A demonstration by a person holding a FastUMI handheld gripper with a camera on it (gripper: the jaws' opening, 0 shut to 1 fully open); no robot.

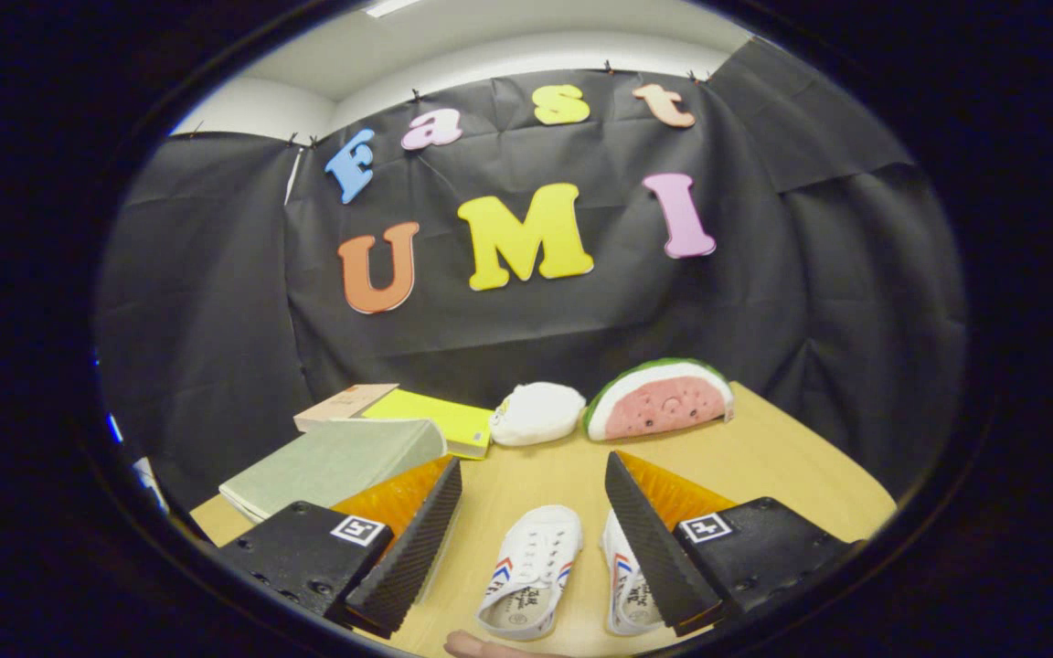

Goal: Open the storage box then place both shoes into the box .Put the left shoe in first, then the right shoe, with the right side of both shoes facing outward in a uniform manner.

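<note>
Fingers (pixel 534 525) spread wide, holding nothing, hovering above worktop (pixel 782 457). Box (pixel 335 464) closed, just beyond left finger. Two shoes (pixel 534 567) below, one between fingers, other partly behind right finger. Judged step: opening box, not begun. Next: swing left to lid edge.

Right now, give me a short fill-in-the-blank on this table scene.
1. The gripper has its jaws ____, holding nothing.
2. Two white shoes lie on the ____ table.
3. Beyond the shoes, beside the white plush, sits a plush ____ slice.
4. The grey-green storage box has its lid ____.

Missing: open; wooden; watermelon; closed
</note>
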